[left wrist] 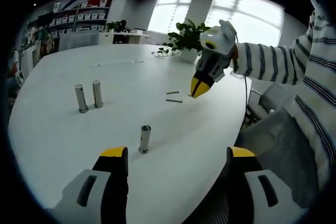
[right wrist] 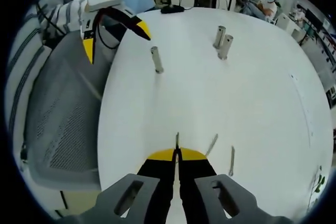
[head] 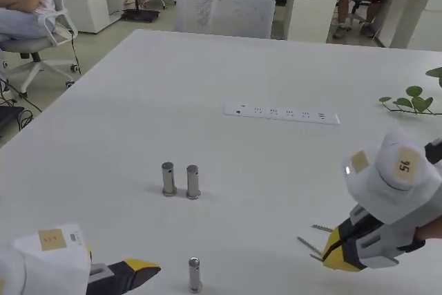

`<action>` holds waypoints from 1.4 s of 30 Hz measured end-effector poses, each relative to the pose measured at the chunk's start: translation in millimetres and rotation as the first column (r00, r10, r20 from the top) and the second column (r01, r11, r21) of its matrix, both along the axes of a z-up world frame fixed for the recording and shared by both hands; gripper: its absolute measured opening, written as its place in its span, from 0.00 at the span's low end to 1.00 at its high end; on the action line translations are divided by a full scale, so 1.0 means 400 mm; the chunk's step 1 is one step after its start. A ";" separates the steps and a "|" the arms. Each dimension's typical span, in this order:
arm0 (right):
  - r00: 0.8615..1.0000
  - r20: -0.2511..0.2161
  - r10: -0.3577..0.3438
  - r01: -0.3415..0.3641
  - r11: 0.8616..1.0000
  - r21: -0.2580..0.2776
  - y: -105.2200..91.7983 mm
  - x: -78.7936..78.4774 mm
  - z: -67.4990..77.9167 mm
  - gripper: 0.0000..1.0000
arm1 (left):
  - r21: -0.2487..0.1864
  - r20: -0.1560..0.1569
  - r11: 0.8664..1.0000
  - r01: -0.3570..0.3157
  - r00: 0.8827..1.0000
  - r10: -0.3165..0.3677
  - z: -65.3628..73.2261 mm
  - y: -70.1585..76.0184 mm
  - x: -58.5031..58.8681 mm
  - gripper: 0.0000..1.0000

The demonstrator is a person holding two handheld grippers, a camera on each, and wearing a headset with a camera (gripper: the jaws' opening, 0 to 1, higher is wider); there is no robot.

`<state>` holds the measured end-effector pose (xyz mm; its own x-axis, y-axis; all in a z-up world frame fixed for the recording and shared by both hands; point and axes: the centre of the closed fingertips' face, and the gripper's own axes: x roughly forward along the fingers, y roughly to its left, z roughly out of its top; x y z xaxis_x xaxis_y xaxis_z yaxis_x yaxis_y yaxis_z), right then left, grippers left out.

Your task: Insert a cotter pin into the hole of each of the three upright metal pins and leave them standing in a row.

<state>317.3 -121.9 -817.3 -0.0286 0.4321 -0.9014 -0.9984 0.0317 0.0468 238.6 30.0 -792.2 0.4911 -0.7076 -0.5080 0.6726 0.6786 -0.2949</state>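
Right hand-held gripper (right wrist: pixel 177 153): jaws closed on one cotter pin (right wrist: pixel 177 140), thin tip poking out past the yellow tips, low over the bench (head: pixel 276 67) near its front right edge. Just beside it, two spare cotter pins (right wrist: pixel 211 144) lying flat. Left hand-held gripper (left wrist: pixel 176 153): jaws wide apart, holding nothing, hovering near the lone metal pin (left wrist: pixel 144 138), which stands upright, well apart from the right side. Further back, pair of metal pins (head: pixel 193 182), upright, just beside each other, apparently not touching. No cotter seen in any of the three; holes too small to make out.

Risks, as a judgement:
- Slim upright pins, probably easy to tip with a sideways push during insertion. Brace with the left first.
- Short grip on a thin cotter, likely to swivel or slip if off-axis to the hole.
- Lone pin near the front edge; could roll off if knocked. Also out of line with the pair, so needs shifting for a row.

Surface: plain white, smooth. Power strip (head: pixel 281 113) mid-bench, plant leaves (head: pixel 414 100) at the right edge. Open office beyond: grey chair (head: pixel 224 13), white desks, seated people.
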 end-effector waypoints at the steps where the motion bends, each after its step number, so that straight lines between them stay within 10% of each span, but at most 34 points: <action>1: 1.000 -0.001 0.002 -0.002 1.000 0.001 0.001 -0.004 0.001 0.02 | -0.001 -0.001 1.000 0.001 1.000 -0.001 0.000 -0.001 -0.001 0.76; 42: 0.998 0.000 0.070 -0.070 0.996 0.054 0.067 -0.151 0.036 0.02 | -0.059 -0.030 0.994 0.091 0.995 -0.093 0.013 -0.083 -0.006 0.63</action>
